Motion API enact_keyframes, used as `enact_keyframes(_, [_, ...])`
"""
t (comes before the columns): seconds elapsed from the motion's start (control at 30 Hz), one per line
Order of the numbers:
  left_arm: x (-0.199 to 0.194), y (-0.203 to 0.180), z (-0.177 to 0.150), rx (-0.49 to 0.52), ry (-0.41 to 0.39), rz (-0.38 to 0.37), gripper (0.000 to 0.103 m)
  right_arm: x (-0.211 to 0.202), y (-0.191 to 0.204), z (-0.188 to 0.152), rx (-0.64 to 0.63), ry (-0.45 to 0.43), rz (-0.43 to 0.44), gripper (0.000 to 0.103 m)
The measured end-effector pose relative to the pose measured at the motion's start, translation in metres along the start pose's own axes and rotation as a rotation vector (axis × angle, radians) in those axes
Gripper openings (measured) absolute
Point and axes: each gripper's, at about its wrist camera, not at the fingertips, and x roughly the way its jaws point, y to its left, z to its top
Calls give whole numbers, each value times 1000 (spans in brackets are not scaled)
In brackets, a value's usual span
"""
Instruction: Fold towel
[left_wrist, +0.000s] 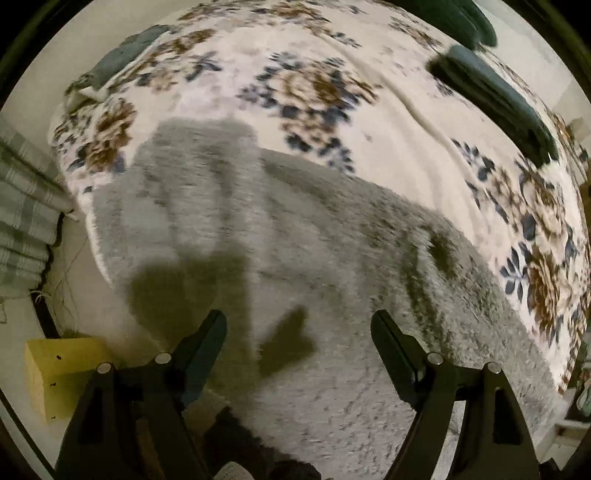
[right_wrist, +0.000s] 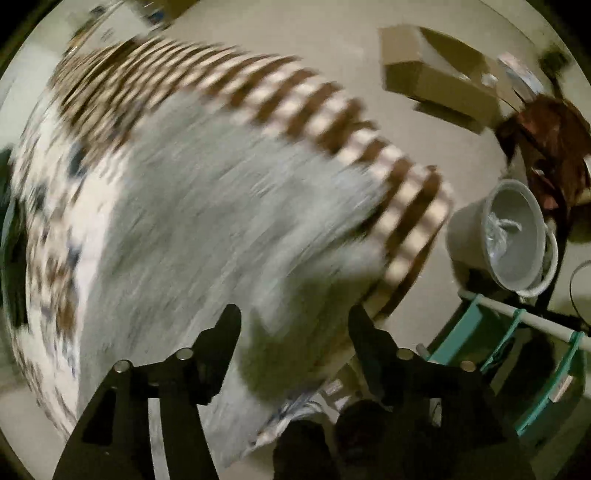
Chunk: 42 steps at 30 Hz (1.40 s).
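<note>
Bed with the cream floral blanket in blue and brown (left_wrist: 388, 122) fills both views; the fluffy grey rectangular towel (left_wrist: 295, 240) lies spread flat on it, running in the left wrist view from about 10 o'clock down to 4 o'clock, far edge roughly straight, a few shallow ripples near 3 o'clock. In the right wrist view the same towel (right_wrist: 207, 206) covers the centre, with a brown-and-cream striped bed edge (right_wrist: 332, 118) arcing from 11 to 3 o'clock; the frame is heavily blurred, so fine detail there is unreadable. Off the bed at 3 o'clock: a grey plastic bucket (right_wrist: 517, 236); at 1 o'clock, a tan cardboard box (right_wrist: 436, 70). Dark green folded cloths (left_wrist: 491, 96) sit at 1–2 o'clock in the left view, well apart from the towel. Left gripper (left_wrist: 299, 325) hovers above the towel, jaws wide apart, nothing between them. Right gripper (right_wrist: 295, 317) is over the near towel corner, jaws apart, no cloth visibly pinched. Progress read: towel looks laid out and mostly smoothed, no fold visible yet. Remaining, by my judgement: grab an edge or two corners, bring over to the opposite side, repeat, flatten.
</note>
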Motion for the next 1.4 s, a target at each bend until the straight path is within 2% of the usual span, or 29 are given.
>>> enact_keyframes(0.1, [-2,17,8,-10,-16,47,80,3,53,-41,-161,26,-2,76])
enact_keyframes(0.2, [10,21,29,-6,-18,108,80,20,108,-84,-282,46,-16,76])
enact_keyframes(0.33, [41,21,64,-9,-1,167,80,39,157,-125,-312,86,-6,76])
enact_keyframes(0.4, [60,26,79,-21,16,159,79,42,180,-141,-347,82,-17,76])
enact_keyframes(0.43, [72,33,87,-39,31,104,69,42,195,-151,-374,73,-23,76])
enact_keyframes(0.47, [80,43,92,-62,44,38,40,42,205,-158,-398,67,-34,76])
enact_keyframes(0.5, [82,50,93,-77,49,14,25,43,214,-166,-421,63,-47,76])
enact_keyframes(0.53, [82,63,95,-102,47,-25,19,43,223,-174,-445,62,-61,76])
enact_keyframes(0.57, [78,75,95,-125,32,-71,18,43,230,-182,-461,65,-72,76])
enact_keyframes(0.6, [68,95,92,-158,-4,-126,18,44,235,-189,-468,71,-79,76])
enact_keyframes(0.73, [49,161,78,-219,-25,-123,18,45,254,-218,-487,101,-111,76])
enact_keyframes(0.83, [66,212,62,-307,68,-123,21,52,259,-238,-499,142,-120,76])
enact_keyframes(0.87, [71,224,57,-343,97,-131,25,55,257,-247,-503,157,-120,76])
enact_keyframes(0.9, [78,242,50,-408,134,-191,26,58,258,-256,-505,175,-119,76])
enact_keyframes(0.93, [79,249,46,-449,150,-226,30,62,257,-264,-501,198,-112,76])
enact_keyframes(0.97, [78,256,43,-486,157,-253,40,63,257,-270,-490,220,-101,76])
enact_keyframes(1.03, [70,268,37,-556,137,-342,51,66,250,-281,-450,261,-83,76])
enact_keyframes(1.07, [64,272,36,-580,115,-363,58,67,246,-287,-423,282,-71,76])
enact_keyframes(1.13, [61,274,42,-588,89,-382,64,69,233,-296,-345,327,-52,76])
enact_keyframes(1.23, [70,265,53,-542,95,-328,64,78,217,-307,-239,372,-31,76])
enact_keyframes(1.27, [72,260,56,-520,82,-310,60,81,213,-310,-197,374,-23,76])
enact_keyframes(1.3, [71,255,58,-484,46,-301,49,82,208,-312,-163,369,-9,75])
enact_keyframes(1.33, [72,249,60,-462,33,-290,18,84,205,-315,-124,355,7,63])
enact_keyframes(1.37, [71,247,64,-439,29,-270,17,84,203,-318,-97,335,17,47])
enact_keyframes(1.4, [69,245,67,-425,15,-256,17,84,201,-322,-70,315,20,15])
